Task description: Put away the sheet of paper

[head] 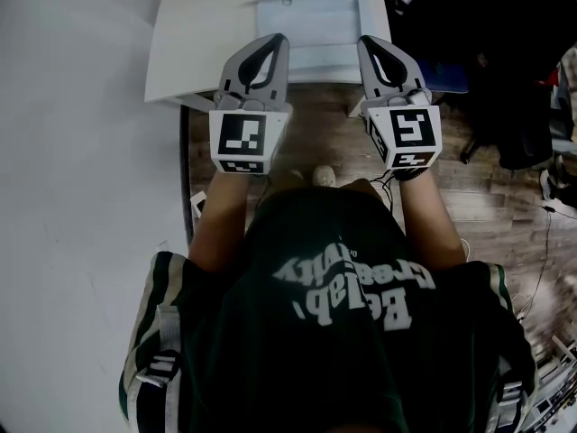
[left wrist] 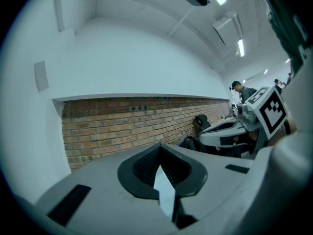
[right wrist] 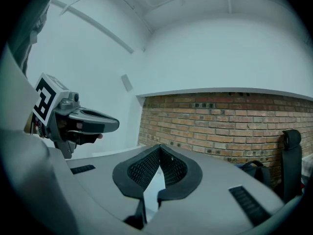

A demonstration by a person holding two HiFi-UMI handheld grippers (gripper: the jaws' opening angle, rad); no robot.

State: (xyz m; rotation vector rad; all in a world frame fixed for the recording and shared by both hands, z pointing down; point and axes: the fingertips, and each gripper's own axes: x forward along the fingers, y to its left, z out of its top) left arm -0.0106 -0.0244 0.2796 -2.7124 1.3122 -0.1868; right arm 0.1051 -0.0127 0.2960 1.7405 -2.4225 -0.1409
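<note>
A pale sheet of paper (head: pixel 311 25) lies flat on the white desk (head: pixel 189 57) at the top of the head view. My left gripper (head: pixel 281 40) is held just short of the sheet's near left corner, its jaws shut with nothing between them. My right gripper (head: pixel 364 41) hovers by the sheet's near right corner, also shut and empty. In the left gripper view the closed tips (left wrist: pixel 160 147) point at a brick wall, with the right gripper (left wrist: pixel 234 131) to the side. The right gripper view shows its own closed tips (right wrist: pixel 159 147) and the left gripper (right wrist: pixel 83 121).
A white wall (head: pixel 72 197) runs along the left and wooden floor (head: pixel 487 206) lies under me. A brick wall (right wrist: pixel 230 121) stands ahead, with a dark office chair (right wrist: pixel 289 151) and a bag (right wrist: pixel 254 168) to the right. A person (left wrist: pixel 242 89) stands far off.
</note>
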